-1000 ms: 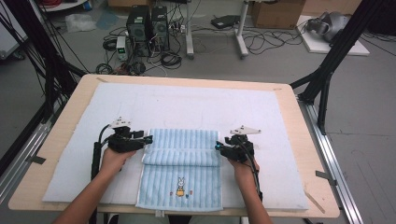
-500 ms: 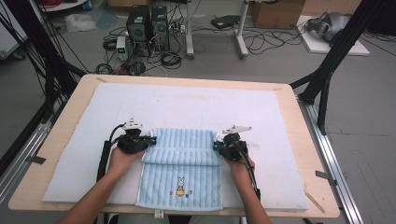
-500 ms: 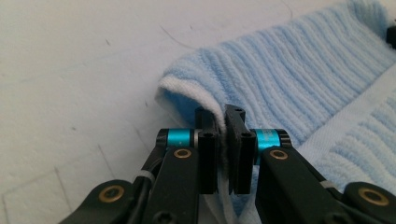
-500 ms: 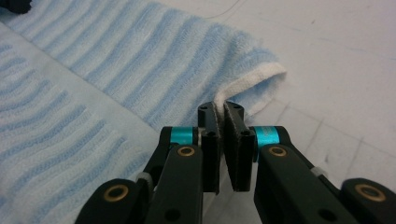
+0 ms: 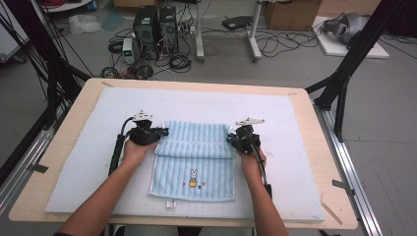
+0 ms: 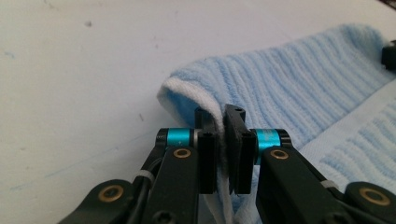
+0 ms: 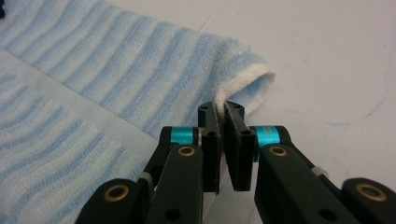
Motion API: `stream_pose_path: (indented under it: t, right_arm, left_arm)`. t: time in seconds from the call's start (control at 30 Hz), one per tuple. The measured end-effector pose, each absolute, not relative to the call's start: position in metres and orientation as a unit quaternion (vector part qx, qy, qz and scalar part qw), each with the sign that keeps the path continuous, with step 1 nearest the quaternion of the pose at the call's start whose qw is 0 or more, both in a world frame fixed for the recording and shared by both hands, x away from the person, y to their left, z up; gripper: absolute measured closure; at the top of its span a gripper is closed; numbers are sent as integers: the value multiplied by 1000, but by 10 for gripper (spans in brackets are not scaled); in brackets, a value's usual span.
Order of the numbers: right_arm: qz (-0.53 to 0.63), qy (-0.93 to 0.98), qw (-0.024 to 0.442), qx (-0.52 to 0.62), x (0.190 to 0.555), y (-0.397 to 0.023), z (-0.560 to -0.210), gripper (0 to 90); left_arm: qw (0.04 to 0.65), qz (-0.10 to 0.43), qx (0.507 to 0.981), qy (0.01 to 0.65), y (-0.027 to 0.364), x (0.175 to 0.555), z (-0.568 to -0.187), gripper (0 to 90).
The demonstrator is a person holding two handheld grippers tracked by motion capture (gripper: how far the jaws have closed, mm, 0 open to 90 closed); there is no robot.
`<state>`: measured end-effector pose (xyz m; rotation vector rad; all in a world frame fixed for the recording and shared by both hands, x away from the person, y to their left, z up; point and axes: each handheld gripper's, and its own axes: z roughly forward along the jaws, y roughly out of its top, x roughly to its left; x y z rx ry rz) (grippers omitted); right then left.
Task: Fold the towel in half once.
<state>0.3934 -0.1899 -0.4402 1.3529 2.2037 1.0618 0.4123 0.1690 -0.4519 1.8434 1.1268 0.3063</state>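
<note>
Both grippers carried the ribbed terry towel (image 5: 195, 156) edge forward, clamped.

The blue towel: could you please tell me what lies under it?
The blue towel lies on a white mat covering the wooden table. The mat beneath the towel is covered.

Grey floor (image 5: 59, 44), tangled cables (image 5: 275, 44)
</note>
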Motion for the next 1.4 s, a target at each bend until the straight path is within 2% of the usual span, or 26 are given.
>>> stream_pose_path:
  t: [0.23,0.5,0.53,0.6,0.63,0.7,0.97,1.23,1.3,1.4]
  right_arm:
    - [364,776,188,480,411,-184,-440,855]
    - [366,764,196,493,425,-182,-443,847]
    - [363,764,193,497,425,-183,-445,813]
    - [368,756,195,505,425,-185,-445,670]
    - [372,752,191,509,425,-186,-444,647]
    - [380,747,196,510,422,-188,-440,603]
    - [416,745,170,493,409,-198,-426,552]
    - [424,751,148,485,399,-210,-426,557]
    - [422,754,147,482,400,-209,-428,586]
    - [407,765,146,478,402,-202,-432,600]
  left_arm:
    - [467,159,745,450,170,425,-446,837]
    - [457,145,752,453,170,440,-446,834]
    - [454,143,755,452,170,440,-447,814]
    - [450,139,750,464,170,440,-447,652]
    - [447,138,751,466,173,440,-446,595]
    - [452,140,746,468,175,438,-442,556]
    - [480,141,754,426,179,424,-429,568]
    - [462,122,774,416,179,412,-447,575]
    - [448,124,784,410,175,409,-451,579]
    - [443,134,791,400,172,407,-450,628]
